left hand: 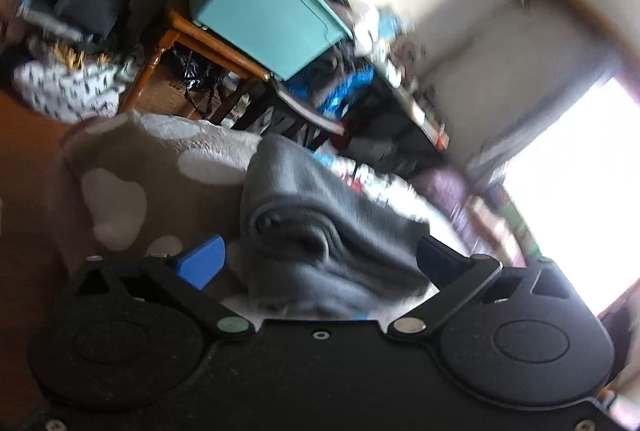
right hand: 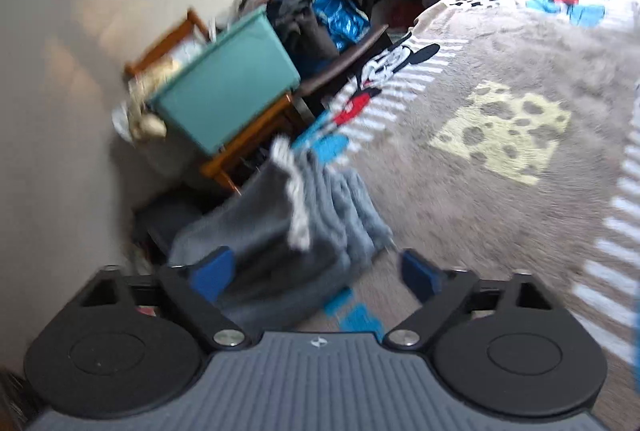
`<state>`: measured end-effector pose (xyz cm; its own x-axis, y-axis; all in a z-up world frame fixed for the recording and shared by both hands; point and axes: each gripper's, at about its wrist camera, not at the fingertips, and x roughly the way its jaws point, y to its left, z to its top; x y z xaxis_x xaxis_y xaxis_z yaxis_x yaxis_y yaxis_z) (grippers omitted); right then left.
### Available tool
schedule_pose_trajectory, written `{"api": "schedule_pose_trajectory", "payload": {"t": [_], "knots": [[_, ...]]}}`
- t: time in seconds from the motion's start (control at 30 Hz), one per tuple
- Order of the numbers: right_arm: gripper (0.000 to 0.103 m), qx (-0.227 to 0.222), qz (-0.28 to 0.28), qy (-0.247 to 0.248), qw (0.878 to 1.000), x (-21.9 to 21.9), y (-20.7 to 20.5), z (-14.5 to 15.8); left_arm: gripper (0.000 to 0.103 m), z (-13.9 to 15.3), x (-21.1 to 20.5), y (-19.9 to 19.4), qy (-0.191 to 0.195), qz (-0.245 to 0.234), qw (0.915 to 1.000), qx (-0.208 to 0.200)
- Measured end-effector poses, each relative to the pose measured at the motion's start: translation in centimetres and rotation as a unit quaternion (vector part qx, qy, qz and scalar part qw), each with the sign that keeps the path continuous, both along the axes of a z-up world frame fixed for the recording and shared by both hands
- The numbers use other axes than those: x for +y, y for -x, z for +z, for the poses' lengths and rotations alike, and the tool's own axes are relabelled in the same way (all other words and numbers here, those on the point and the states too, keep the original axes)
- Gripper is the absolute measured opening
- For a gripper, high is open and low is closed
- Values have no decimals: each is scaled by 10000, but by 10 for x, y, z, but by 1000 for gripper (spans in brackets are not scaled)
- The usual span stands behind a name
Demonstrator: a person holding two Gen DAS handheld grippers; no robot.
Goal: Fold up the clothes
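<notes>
- The left hand-held gripper [left hand: 320, 263] is seen with its blue pads spread wide; a bunched grey garment [left hand: 320, 231] is draped between them, clamped by neither.
- The right hand-held gripper [right hand: 316, 271] is likewise held apart, the grey garment [right hand: 280, 231] and its white drawstring [right hand: 296, 203] lying just ahead on the bed's brown blanket [right hand: 480, 211].
- A teal bin [right hand: 228, 95] is pictured beyond.

Folded garment [left hand: 320, 231]: on blanket [left hand: 160, 159], between left gripper [left hand: 320, 263] jaws. Storage bin [left hand: 264, 11]: on wooden chair [left hand: 192, 43], beyond jaws, behind garment.
</notes>
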<state>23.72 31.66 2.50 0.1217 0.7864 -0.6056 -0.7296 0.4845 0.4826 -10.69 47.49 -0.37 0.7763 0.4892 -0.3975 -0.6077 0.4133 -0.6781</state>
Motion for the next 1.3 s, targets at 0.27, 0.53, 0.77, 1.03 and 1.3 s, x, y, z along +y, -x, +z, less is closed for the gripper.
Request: {"api": "schedule_pose_trajectory", "payload": {"t": [0.27,0.53,0.77,1.03,1.3], "knots": [[103,-916,156,817,9923,-20,58,42,103,54,-46,-18,-1084,-232,9801,1646],[103,-1261,129,1205,9846,-38,90,49,103,74,-89,-26,-1852,-251,9460,2650],[103,-1495,47,1375,9791,-55,107,54,103,84,-97,-17,-1737,-246,9492,2612],[103,-1594,-80,1374,9776,-70,116,60,103,93,-110,-16,-1748,-252,9466,2699],[103,-1693,-72,1307,9768,-75,129,68,103,97,-123,-15,-2016,-252,9332,2966]]}}
